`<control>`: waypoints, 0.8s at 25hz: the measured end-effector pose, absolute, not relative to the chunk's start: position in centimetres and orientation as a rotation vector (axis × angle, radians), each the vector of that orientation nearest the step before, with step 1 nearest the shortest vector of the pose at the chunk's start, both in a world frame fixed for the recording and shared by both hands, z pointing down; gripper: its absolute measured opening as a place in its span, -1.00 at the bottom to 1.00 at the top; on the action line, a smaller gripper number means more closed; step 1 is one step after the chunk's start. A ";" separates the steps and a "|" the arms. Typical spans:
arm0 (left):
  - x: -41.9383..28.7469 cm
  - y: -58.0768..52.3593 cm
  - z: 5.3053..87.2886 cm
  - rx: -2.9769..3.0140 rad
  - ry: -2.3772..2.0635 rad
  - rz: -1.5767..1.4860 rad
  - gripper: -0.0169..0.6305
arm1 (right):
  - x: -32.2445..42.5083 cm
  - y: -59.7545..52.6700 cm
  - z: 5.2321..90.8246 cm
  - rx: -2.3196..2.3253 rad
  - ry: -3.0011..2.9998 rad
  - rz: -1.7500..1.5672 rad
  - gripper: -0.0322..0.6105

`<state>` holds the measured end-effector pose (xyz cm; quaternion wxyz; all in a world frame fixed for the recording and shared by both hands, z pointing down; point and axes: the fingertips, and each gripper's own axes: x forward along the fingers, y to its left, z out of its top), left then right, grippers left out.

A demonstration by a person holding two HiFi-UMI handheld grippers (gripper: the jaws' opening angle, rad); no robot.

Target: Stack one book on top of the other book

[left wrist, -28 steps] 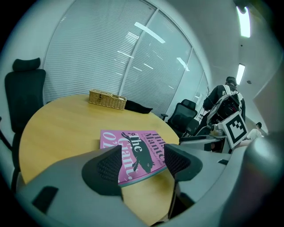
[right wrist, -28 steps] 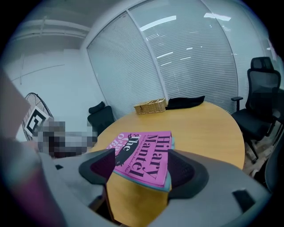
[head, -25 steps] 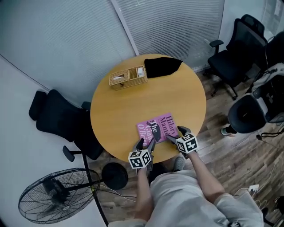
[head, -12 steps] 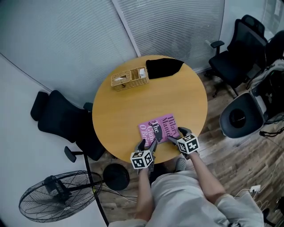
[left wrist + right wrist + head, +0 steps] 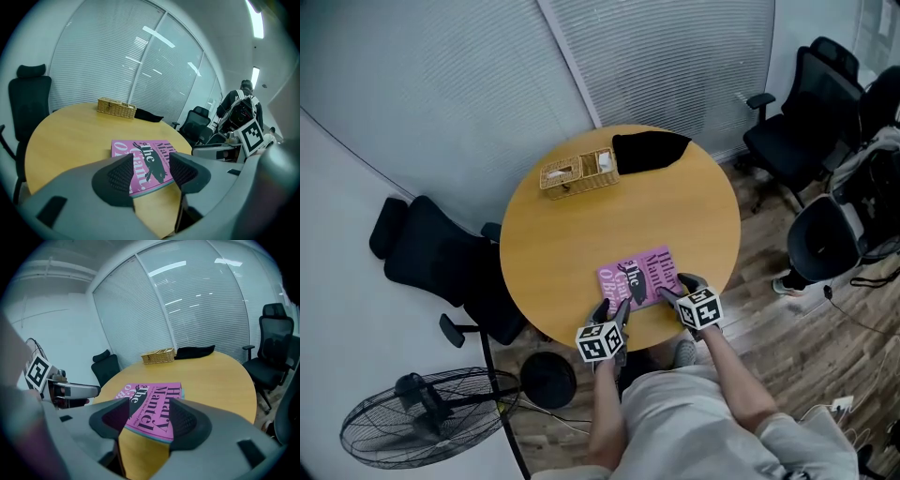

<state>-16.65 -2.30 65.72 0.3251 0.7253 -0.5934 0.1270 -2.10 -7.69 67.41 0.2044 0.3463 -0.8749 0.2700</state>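
A pink book (image 5: 640, 276) lies flat on the round wooden table (image 5: 581, 234) near its front edge. The teal edge of a second book (image 5: 182, 392) shows beneath it. My left gripper (image 5: 614, 319) sits at the pink book's near left corner, and my right gripper (image 5: 670, 292) at its near right corner. Both pairs of jaws are closing, with no pad pressing on anything. In the left gripper view the pink book (image 5: 136, 147) lies just beyond the left gripper (image 5: 151, 161). In the right gripper view the pink book (image 5: 159, 397) lies beyond the right gripper (image 5: 149, 408).
A wicker basket (image 5: 578, 172) and a black cloth (image 5: 649, 148) sit at the table's far edge. Black office chairs (image 5: 431, 272) stand at the left and right, and a floor fan (image 5: 422, 417) stands at the lower left.
Both hands stay at the pink book's near edge. The head view has shifted slightly, and a chair at the right has moved.
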 end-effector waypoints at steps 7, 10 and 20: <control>-16.6 -1.8 65.6 1.903 -1.563 0.317 -0.34 | -1.4 -7.7 67.2 1.027 -2.437 0.777 -0.42; -16.5 -2.0 65.5 1.903 -1.565 0.308 -0.45 | -1.1 -8.1 67.2 1.059 -2.446 0.835 -0.65; -16.3 -2.4 65.5 1.893 -1.568 0.322 -0.83 | -1.5 -7.8 67.1 0.979 -2.482 0.881 -0.80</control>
